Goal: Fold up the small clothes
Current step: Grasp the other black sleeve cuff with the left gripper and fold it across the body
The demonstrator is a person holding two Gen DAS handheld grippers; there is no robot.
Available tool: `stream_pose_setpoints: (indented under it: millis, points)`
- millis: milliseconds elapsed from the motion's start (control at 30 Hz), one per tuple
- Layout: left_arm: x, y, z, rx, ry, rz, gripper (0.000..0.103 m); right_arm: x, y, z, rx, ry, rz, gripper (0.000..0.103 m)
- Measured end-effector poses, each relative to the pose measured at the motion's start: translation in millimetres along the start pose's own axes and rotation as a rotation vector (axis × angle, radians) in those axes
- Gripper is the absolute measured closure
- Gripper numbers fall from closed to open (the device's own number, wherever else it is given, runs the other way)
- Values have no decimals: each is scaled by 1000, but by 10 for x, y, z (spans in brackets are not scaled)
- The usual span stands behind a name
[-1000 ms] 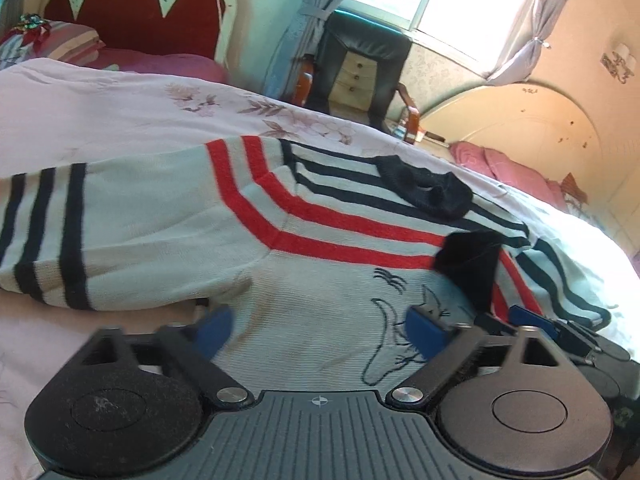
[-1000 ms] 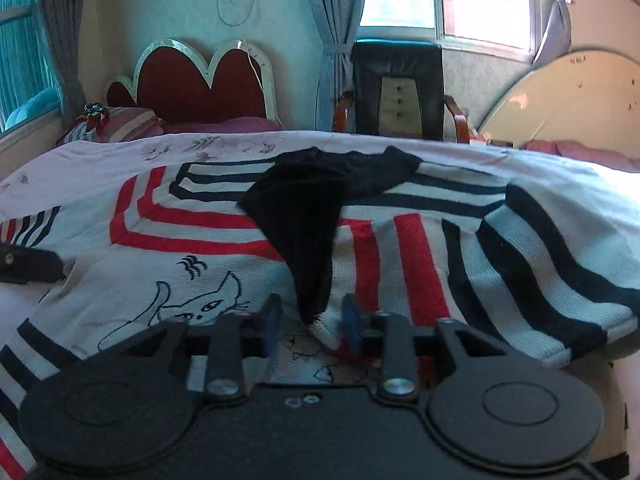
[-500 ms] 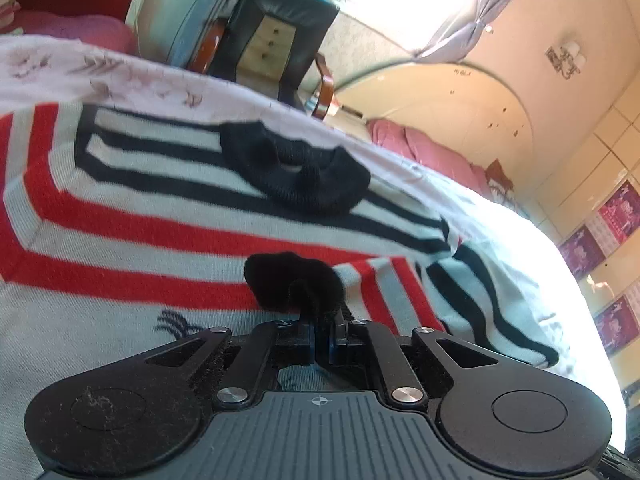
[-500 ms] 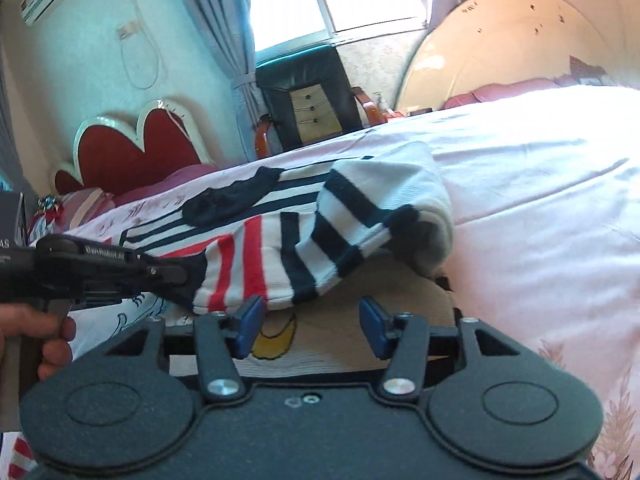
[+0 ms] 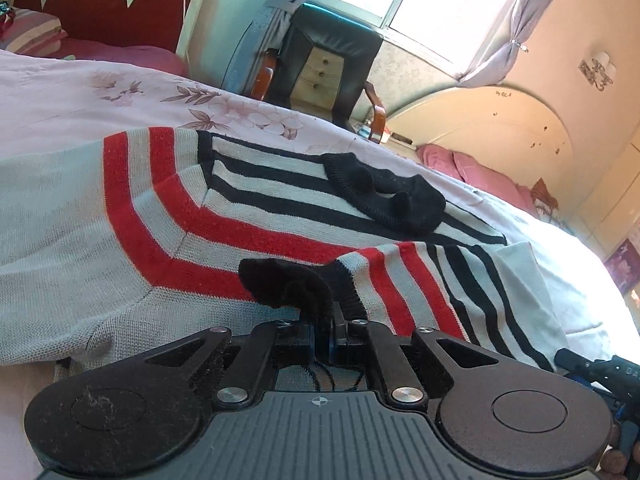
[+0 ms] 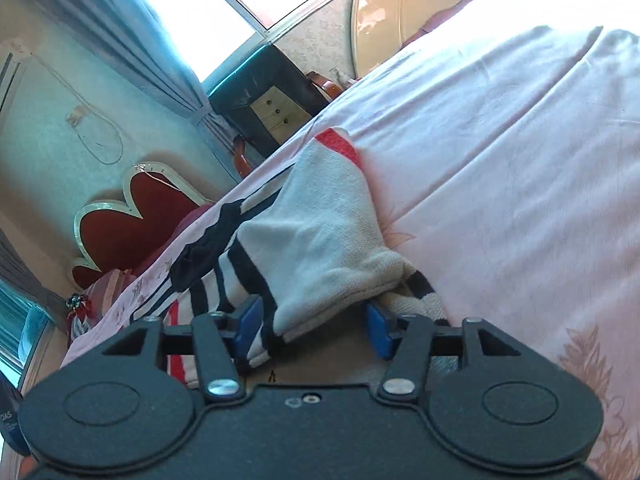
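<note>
With our left tongs [image 5: 325, 336] pinched tight on the black cuff [image 5: 288, 288] of the sweater [image 5: 120, 240] lying on the bed [image 6: 500, 140] and our right tongs [image 6: 312, 328] open around its fold, we should lay the sleeve flat and slow.

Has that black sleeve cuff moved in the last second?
Yes. The black cuff, now pinched by the left gripper, has been pulled leftward, away from the black collar, and the sleeve is folded across the sweater's chest.
</note>
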State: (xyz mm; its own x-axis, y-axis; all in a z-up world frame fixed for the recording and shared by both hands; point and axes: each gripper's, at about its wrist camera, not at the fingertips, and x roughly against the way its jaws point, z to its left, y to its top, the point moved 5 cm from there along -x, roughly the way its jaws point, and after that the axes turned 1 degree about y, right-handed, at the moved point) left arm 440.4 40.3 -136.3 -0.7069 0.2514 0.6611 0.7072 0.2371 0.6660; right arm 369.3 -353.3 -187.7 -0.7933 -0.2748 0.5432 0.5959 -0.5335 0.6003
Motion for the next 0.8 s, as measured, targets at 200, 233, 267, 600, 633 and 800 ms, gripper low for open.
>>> stream_pose_setpoints:
  millis: [200,233,267,600,633,800]
  points:
    - [-44,-67,-27,-19,29,-12,97,118,0,79,141,-65,54,85]
    - [-42,-68,-32,-24,31,-14,97,217,12,113,167,-63,33,77]
    - [-41,-71,-33,-29,32,-16,97,310,31,151,192,-53,2,75]
    - [62,-21,-82,-69,61,-14,95,85,202,218,408,-87,29,82]
    - [73,-1,-83,-80,73,-17,78,119,264,225,407,-79,-1,73]
    - [32,125,-17,-40,92,-50,52,-82,648,69,310,-35,-52,57]
